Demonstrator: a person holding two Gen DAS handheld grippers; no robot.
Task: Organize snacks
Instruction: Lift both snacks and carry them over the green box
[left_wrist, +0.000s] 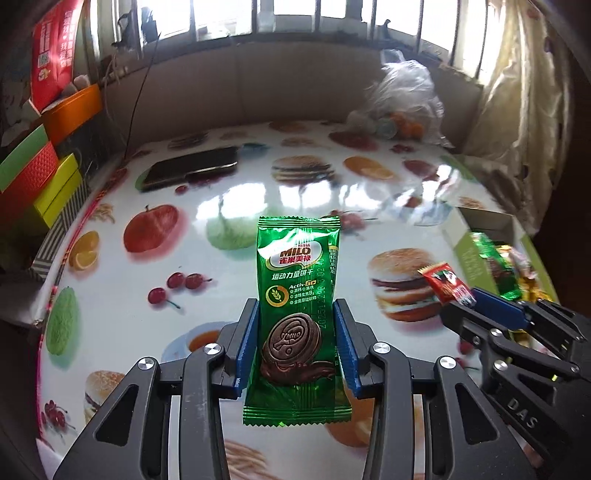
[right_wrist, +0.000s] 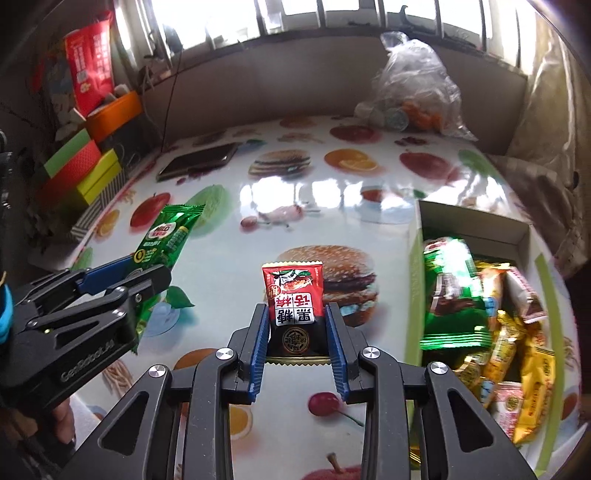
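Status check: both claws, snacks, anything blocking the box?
Left claw shut on green Milo packet. Right claw shut on red snack packet. Snack box open at right, path clear.

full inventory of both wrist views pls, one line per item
Milo biscuit packet: 1, green, held off the table
small snack packet: 1, red and black, held off the table
snack box: 1, green-sided, table's right, snacks inside
phone: 1, dark, far left
plastic bag: 1, clear, far edge
stacked boxes: several, orange, green, red, yellow, left
tablecloth: 1, white, food prints
left gripper: 1, black, blue fingers
right gripper: 1, same
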